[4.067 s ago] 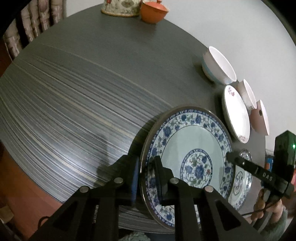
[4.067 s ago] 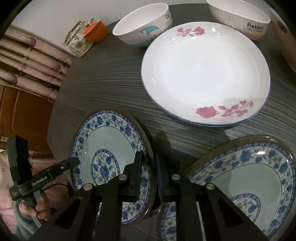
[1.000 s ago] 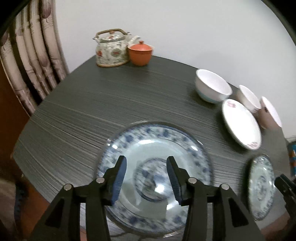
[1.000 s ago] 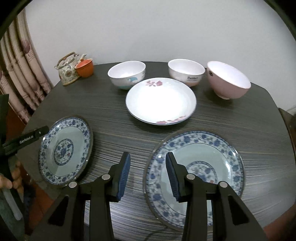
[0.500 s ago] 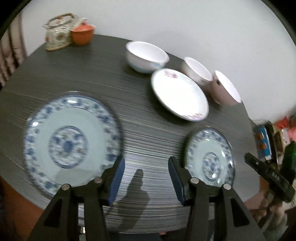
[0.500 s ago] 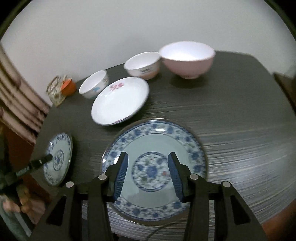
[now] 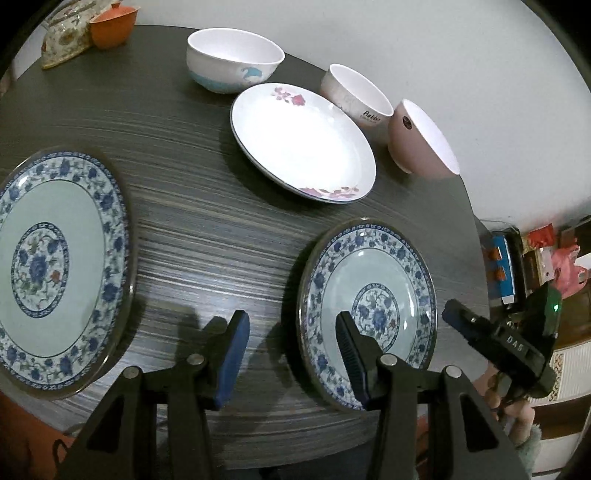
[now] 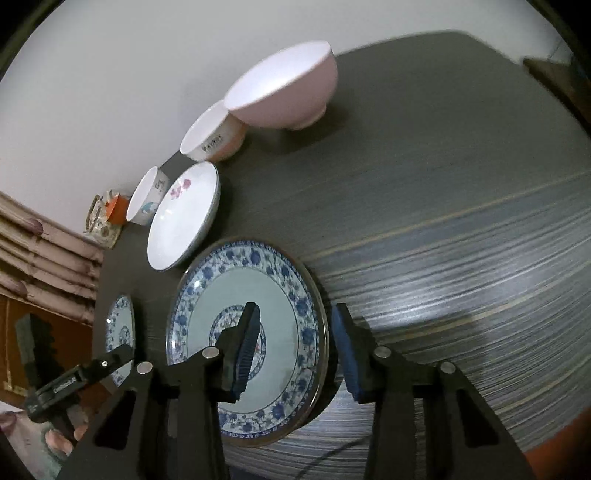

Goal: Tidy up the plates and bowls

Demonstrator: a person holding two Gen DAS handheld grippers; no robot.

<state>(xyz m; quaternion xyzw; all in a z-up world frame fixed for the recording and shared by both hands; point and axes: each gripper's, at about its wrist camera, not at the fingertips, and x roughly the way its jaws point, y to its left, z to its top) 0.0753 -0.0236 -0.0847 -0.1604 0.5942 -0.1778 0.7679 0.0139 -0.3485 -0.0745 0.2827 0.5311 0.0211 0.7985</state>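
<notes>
Two blue-patterned plates lie on the dark table [image 7: 221, 229]. My left gripper [image 7: 291, 350] is open and straddles the left rim of the right-hand blue plate [image 7: 369, 306]. The other blue plate [image 7: 55, 266] lies apart at the left. My right gripper [image 8: 297, 350] straddles the opposite rim of the same plate [image 8: 243, 295]; its jaws are closing, with a gap still showing on each side of the rim. Further back are a white flowered plate [image 7: 303, 136], a dolphin bowl [image 7: 232, 59], a lettered white bowl [image 7: 354, 96] and a pink bowl [image 7: 421, 136].
A teapot [image 7: 62, 29] and an orange cup [image 7: 109, 26] stand at the far left edge. A curtain [image 8: 44, 266] hangs beyond the table. A hand [image 7: 513, 402] holds the right gripper by the table's near right edge. Boxes and bags [image 7: 535, 258] lie past that edge.
Both grippers let go of the left blue plate, which now lies flat. They swung over to the right-hand blue plate and dropped to its two rims; the right one rolled.
</notes>
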